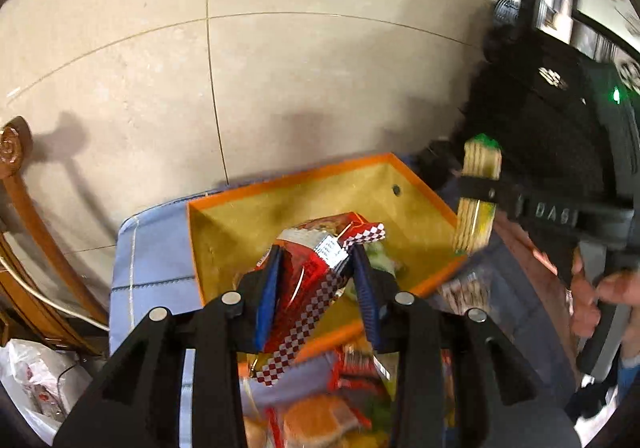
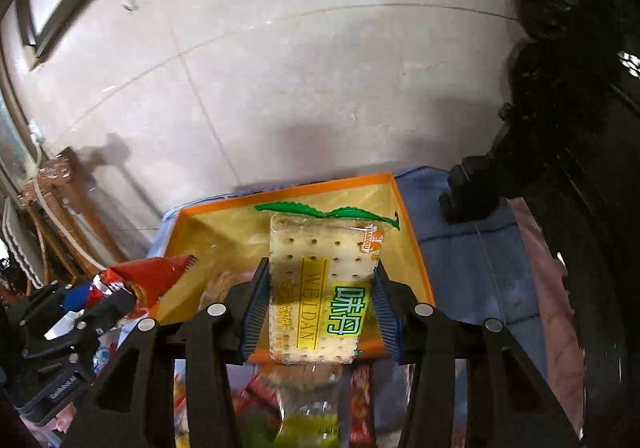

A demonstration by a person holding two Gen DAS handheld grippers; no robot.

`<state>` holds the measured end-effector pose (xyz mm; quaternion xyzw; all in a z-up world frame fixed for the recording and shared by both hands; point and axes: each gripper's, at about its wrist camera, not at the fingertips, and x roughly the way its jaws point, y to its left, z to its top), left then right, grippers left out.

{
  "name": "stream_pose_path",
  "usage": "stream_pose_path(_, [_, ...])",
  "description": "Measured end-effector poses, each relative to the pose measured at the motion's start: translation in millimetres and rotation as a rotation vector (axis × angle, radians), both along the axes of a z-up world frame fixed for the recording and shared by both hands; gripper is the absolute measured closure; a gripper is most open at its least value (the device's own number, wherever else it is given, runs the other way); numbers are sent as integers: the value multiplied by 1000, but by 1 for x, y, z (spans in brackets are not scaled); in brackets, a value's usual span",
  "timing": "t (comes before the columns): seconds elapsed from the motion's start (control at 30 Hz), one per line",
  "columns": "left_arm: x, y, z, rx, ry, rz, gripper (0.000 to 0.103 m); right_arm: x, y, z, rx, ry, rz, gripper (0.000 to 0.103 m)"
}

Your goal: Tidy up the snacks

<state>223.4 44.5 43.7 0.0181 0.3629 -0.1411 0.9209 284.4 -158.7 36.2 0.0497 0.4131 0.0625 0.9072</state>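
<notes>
My left gripper [image 1: 316, 272] is shut on a red snack packet with a red-and-white checkered edge [image 1: 316, 268], held above an orange-rimmed box with a yellow inside [image 1: 280, 192]. My right gripper [image 2: 320, 288] is shut on a clear pack of crackers with green and yellow print [image 2: 320, 288], also raised over the same box [image 2: 224, 204]. In the left wrist view the cracker pack [image 1: 478, 192] hangs at the right, clamped by the right gripper [image 1: 480, 190]. The right wrist view shows the red packet [image 2: 154, 274] at the left in the left gripper [image 2: 116, 292].
The box rests on a blue cushion [image 1: 152, 256] above a pale tiled floor [image 1: 280, 68]. More loose snack packets [image 1: 348, 388] lie under the grippers. A carved wooden chair [image 1: 24, 208] stands at the left, dark furniture [image 2: 560, 128] at the right. A hand [image 1: 600, 300] grips the right tool.
</notes>
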Motion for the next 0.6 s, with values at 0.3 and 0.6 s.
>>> stream_pose_path(0.3, [47,-11,-18,77,-10,90,4,48,8,-24,-9,59,30,4])
stream_pose_path(0.6, [-32,-17,-51,294,-14,-58,4,-28,-43,-38,-166,73,35,4])
